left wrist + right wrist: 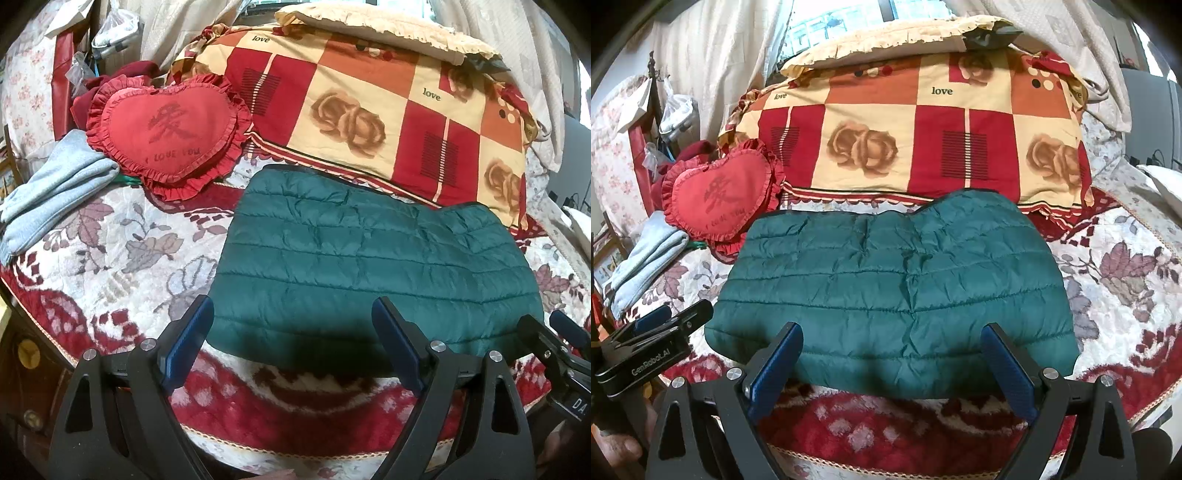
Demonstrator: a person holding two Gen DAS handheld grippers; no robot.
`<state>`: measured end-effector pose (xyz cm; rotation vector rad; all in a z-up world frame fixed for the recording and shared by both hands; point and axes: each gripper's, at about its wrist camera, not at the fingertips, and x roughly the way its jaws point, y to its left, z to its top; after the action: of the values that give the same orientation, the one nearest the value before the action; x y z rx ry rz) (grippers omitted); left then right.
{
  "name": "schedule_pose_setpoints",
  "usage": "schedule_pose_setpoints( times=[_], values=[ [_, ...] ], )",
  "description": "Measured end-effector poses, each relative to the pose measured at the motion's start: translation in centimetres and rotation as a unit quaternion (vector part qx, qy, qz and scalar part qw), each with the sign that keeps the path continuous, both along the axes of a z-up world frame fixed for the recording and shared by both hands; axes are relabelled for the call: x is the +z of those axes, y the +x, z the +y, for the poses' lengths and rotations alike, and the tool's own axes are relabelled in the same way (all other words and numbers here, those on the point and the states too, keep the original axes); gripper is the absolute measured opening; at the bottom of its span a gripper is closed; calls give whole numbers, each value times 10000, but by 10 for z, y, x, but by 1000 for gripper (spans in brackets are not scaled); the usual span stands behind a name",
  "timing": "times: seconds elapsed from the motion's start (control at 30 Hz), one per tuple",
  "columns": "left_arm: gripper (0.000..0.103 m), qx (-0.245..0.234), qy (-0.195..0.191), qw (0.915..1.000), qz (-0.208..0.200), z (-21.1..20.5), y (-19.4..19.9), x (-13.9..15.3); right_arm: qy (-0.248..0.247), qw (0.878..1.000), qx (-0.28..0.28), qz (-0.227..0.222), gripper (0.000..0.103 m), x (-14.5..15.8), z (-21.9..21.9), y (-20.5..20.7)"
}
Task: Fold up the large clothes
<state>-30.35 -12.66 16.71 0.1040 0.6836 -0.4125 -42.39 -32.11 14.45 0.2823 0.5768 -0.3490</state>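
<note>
A dark green quilted puffer jacket [373,258] lies folded into a flat rectangle on the floral bed blanket [110,258]. In the right wrist view the same jacket [894,288] fills the middle. My left gripper [293,317] hovers open over the jacket's near left edge, nothing between its blue pads [192,332]. My right gripper [892,347] stands open above the jacket's near edge, its blue pads [775,365] also bare. Each gripper shows at the side of the other's view: the right gripper [554,332] and the left gripper [672,317].
A checked rose-print quilt [369,110] is stacked behind the jacket with a frilled cream pillow [388,26] on top. A red heart cushion [166,129] and a folded pale blue garment [55,195] lie at the left. Curtains and clutter line the back.
</note>
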Motion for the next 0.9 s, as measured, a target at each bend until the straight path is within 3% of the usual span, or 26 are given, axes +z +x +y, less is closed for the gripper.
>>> schedule_pose_setpoints(
  times=[0.9],
  values=[
    [88,-111,40,9999,-29,-7,-5,-6,23,9999,-65,142,96,-5,-2,0]
  ],
)
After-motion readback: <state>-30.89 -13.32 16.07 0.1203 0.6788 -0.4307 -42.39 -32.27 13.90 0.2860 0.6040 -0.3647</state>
